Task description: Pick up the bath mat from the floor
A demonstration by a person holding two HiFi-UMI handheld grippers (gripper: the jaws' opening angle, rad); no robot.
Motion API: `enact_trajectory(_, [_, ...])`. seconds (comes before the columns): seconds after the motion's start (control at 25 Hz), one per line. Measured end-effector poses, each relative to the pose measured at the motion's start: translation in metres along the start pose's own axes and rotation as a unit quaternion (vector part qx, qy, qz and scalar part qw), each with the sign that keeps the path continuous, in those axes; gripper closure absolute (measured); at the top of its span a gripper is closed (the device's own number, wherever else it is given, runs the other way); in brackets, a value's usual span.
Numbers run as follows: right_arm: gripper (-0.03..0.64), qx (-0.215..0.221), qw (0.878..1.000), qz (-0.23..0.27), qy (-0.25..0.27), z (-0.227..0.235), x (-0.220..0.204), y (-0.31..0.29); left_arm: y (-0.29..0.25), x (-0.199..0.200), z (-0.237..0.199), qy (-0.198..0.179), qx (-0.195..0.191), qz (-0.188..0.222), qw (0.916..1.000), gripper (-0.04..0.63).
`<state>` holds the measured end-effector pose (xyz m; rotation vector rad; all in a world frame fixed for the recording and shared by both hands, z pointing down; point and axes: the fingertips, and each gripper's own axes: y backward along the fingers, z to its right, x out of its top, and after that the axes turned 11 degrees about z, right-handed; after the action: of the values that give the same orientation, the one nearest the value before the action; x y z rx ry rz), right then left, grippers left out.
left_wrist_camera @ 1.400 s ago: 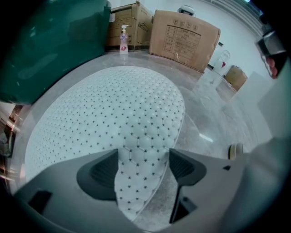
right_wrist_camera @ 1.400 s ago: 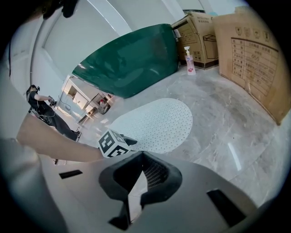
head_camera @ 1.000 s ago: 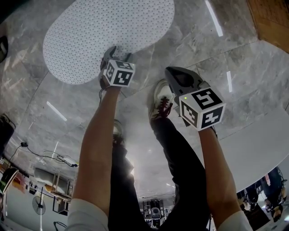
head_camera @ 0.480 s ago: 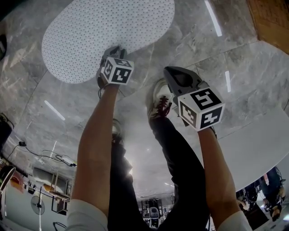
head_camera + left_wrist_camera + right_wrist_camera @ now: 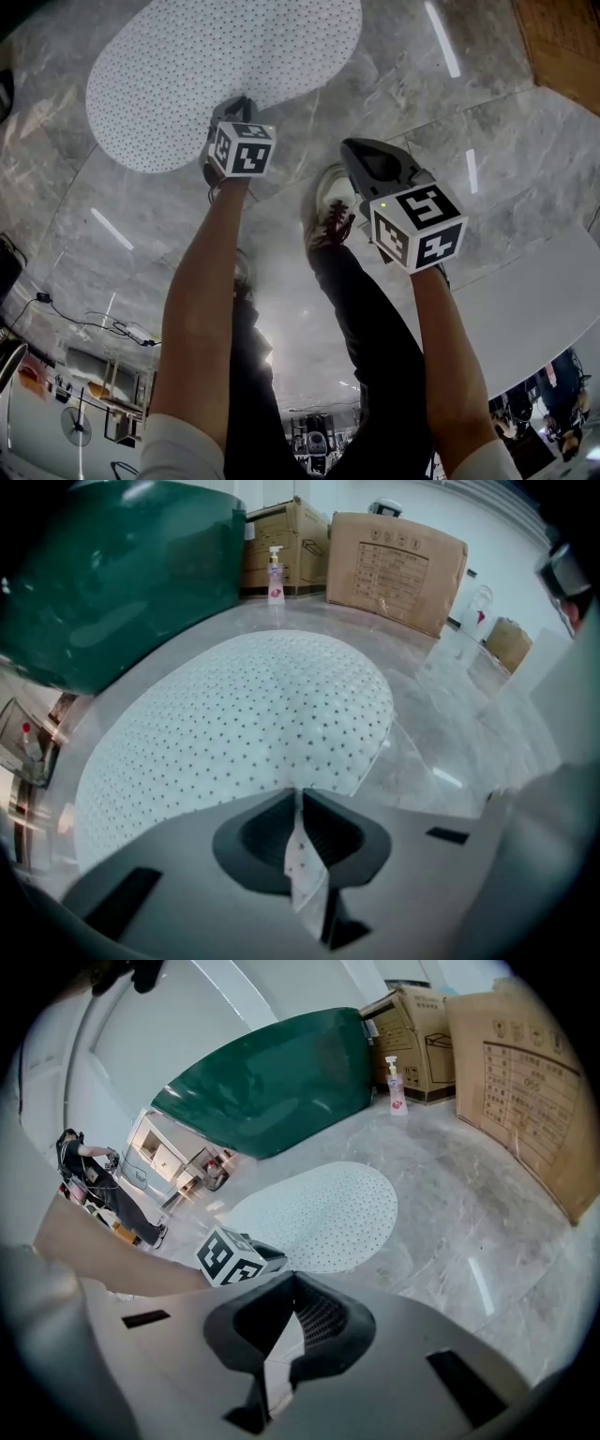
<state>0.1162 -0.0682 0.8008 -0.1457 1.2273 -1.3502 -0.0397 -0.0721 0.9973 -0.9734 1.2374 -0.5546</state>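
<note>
The white bath mat (image 5: 216,66), oval and dotted with small holes, lies flat on the grey marble floor. My left gripper (image 5: 240,105) sits at its near edge. In the left gripper view the jaws of my left gripper (image 5: 298,795) are closing, and a fold of the bath mat (image 5: 244,714) edge is pinched between them. My right gripper (image 5: 354,148) hangs above the floor right of the mat, apart from it. In the right gripper view my right gripper (image 5: 292,1281) has its tips together with nothing between them, and the bath mat (image 5: 323,1206) lies ahead.
A dark green tub (image 5: 122,564) stands beyond the mat, with cardboard boxes (image 5: 394,560) and a pump bottle (image 5: 276,574) along the wall. The person's shoe (image 5: 333,206) is on the floor between the two grippers. A wooden surface (image 5: 567,37) lies at the far right.
The left gripper's jaws have closed onto the mat's near edge and the gripper has shifted slightly left. The right gripper has stayed where it was.
</note>
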Motion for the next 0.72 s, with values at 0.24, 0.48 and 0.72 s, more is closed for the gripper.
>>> enact_trajectory(0.24, [0.601,0.004,1.0,-0.003,0.0,0.001,-0.002,0.0,0.009,0.005,-0.01,-0.004,0.045,0.024,0.9987,0.557])
enact_trajectory(0.48, [0.601,0.009,1.0,-0.005,0.003,0.004,-0.002,0.003,0.01,0.015,-0.022,-0.038,0.064,0.063,0.9953,0.551])
enact_trajectory(0.72, [0.601,0.015,1.0,-0.007,0.009,-0.003,-0.002,-0.001,-0.005,0.011,-0.014,-0.06,-0.035,0.053,0.9962,0.403])
